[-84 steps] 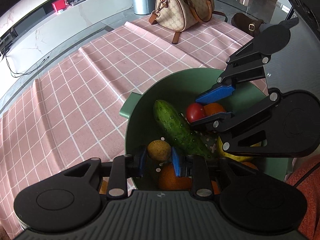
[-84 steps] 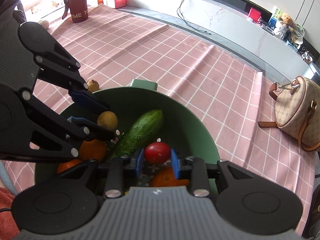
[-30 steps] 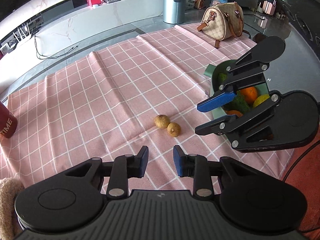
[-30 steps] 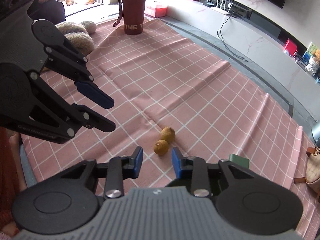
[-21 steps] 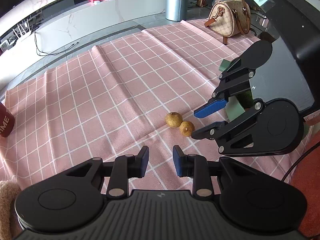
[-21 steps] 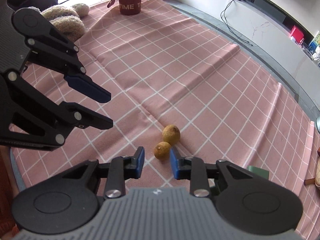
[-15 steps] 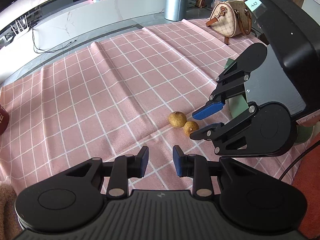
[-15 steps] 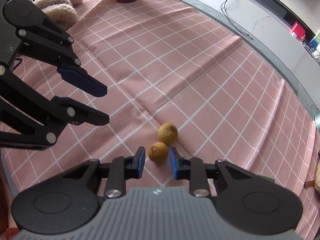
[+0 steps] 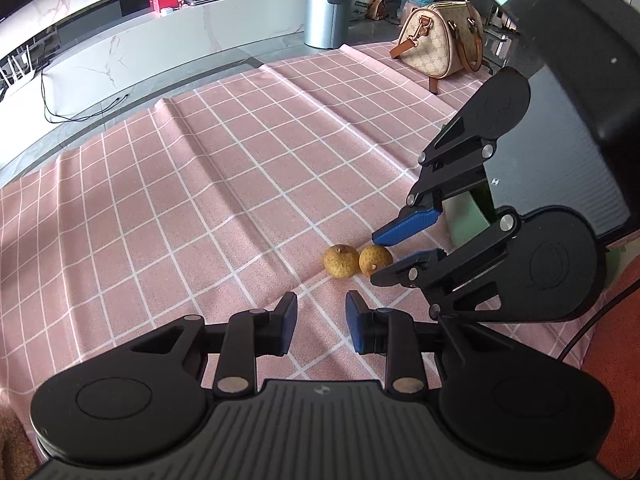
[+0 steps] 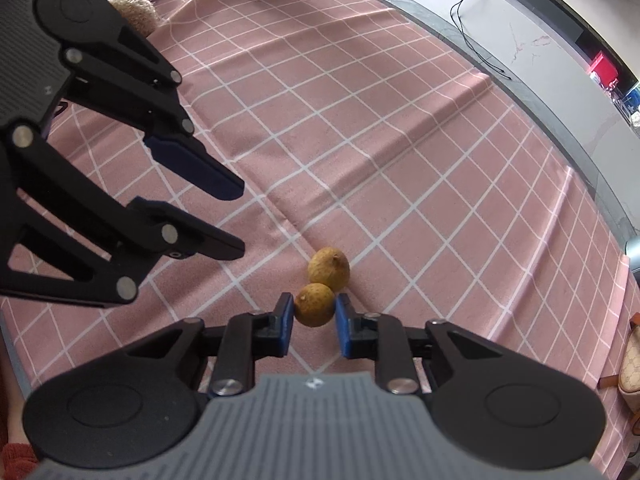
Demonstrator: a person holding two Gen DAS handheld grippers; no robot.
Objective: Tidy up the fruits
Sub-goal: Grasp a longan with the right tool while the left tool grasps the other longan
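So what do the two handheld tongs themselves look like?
Both match: the left tongs and right tongs have black linkage arms with silver rivets, blue fingertip pads, two round black housings and a ribbed grey body. A black cable trails beside a rust-red sleeve.

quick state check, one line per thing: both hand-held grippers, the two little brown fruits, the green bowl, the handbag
right hand-held gripper: jaws have just been closing, pads now against the nearer fruit
left hand-held gripper: nothing between its jaws, narrow gap
nearer fruit: on the cloth, gripped, touching the other
farther fruit: on the cloth, free
green bowl: mostly hidden behind the right hand-held gripper
handbag: upright on the cloth
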